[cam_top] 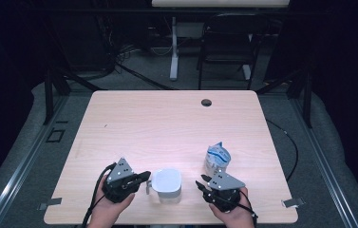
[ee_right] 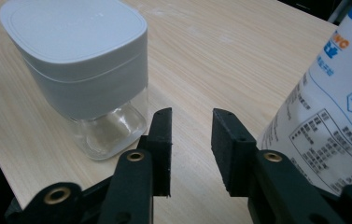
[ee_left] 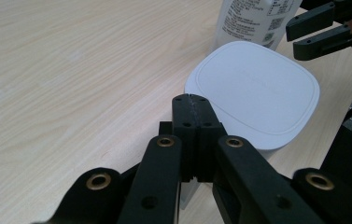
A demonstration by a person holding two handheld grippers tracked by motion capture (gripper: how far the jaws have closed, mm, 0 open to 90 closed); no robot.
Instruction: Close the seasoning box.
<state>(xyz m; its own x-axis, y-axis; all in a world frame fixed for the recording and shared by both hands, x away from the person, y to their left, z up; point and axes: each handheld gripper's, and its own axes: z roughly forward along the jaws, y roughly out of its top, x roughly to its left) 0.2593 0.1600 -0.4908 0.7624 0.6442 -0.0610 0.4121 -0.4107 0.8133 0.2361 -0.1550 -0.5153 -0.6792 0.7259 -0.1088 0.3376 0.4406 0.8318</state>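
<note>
Jar (cam_top: pixel 168 185) sits lidded near the tabletop (cam_top: pixel 167 123) front edge, pouch (cam_top: pixel 217 159) just beside it. Left hand-held gripper (cam_top: pixel 147 181) is clamped empty beside the lid; right hand-held gripper (ee_right: pixel 190 135) (half open) holds nothing. Nothing opened or poured yet.

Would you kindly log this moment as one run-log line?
left gripper: shut, empty, beside white-lidded clear glass jar | right gripper: open, empty, beside white-and-blue printed pouch | light wooden table
</note>
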